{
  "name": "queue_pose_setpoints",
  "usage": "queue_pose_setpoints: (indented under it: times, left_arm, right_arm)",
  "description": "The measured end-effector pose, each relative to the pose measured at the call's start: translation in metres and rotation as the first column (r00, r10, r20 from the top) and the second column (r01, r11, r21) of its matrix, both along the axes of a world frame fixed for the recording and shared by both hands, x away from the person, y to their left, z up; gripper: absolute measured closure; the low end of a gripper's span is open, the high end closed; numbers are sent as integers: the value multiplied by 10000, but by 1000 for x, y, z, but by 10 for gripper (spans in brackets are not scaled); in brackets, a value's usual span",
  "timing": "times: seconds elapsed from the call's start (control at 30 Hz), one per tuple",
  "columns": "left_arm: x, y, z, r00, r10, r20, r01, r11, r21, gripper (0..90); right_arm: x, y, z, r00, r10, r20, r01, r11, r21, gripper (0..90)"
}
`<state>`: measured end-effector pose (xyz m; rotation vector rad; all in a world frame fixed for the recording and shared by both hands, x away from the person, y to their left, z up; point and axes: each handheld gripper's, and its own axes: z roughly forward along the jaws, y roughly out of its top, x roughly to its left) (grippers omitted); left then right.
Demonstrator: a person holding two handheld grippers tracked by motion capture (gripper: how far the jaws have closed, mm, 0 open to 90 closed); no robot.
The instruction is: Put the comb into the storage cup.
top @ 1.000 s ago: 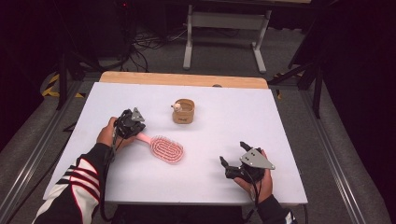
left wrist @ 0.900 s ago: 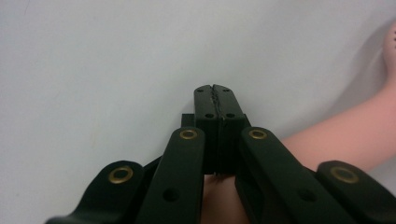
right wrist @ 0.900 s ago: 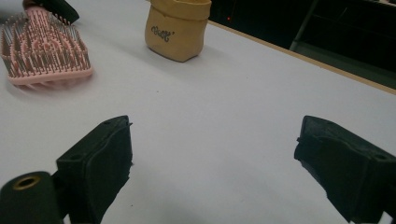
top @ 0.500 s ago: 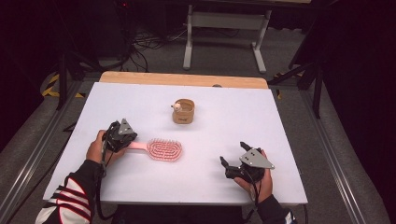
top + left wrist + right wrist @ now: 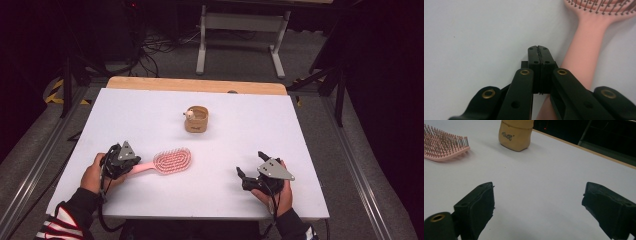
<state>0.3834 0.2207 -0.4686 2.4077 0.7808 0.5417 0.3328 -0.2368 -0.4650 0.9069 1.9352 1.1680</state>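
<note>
A pink hairbrush (image 5: 171,161) lies bristles up on the white table (image 5: 280,130), its handle pointing left. My left gripper (image 5: 131,167) is at the handle's end. In the left gripper view its jaws (image 5: 539,50) are pressed together with nothing between them, and the brush handle (image 5: 584,52) runs just to their right and under the gripper. My right gripper (image 5: 250,165) rests near the front right of the table, open and empty (image 5: 537,197). A small tan cup (image 5: 196,119) holding a little pale item stands mid-table; the cup (image 5: 516,135) and the brush head (image 5: 444,145) lie ahead of the right jaws.
A wooden strip (image 5: 195,85) runs along the table's far edge. Beyond it on the floor stand a grey metal frame (image 5: 240,30) and cables. Dark stands flank the table at both sides.
My left gripper has moved toward the front left edge, and the brush's handle end swung with it, so the brush now lies nearly level. The right gripper has stayed put.
</note>
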Motion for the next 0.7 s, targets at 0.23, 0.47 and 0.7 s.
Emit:
queue_pose_setpoints:
  times: [0.23, 0.47, 0.7]
  left_arm:
    - [-22, 1, -1, 9999, -113, 8, 113, 9999, -36, 900]
    - [-38, 0, 0, 9992, -387, -37, 387, 9992, 67, 897]
    - [-48, 2, 2, 9985, -486, -251, 487, 9988, 69, 880]
  right_arm:
    - [2, 0, 0, 10000, -39, -8, 39, 10000, -30, 109]
    - [2, 0, -1, 10000, -10, -24, 9, 10000, -65, 108]
    - [3, 2, -2, 10000, 17, -54, -17, 9998, -177, 108]
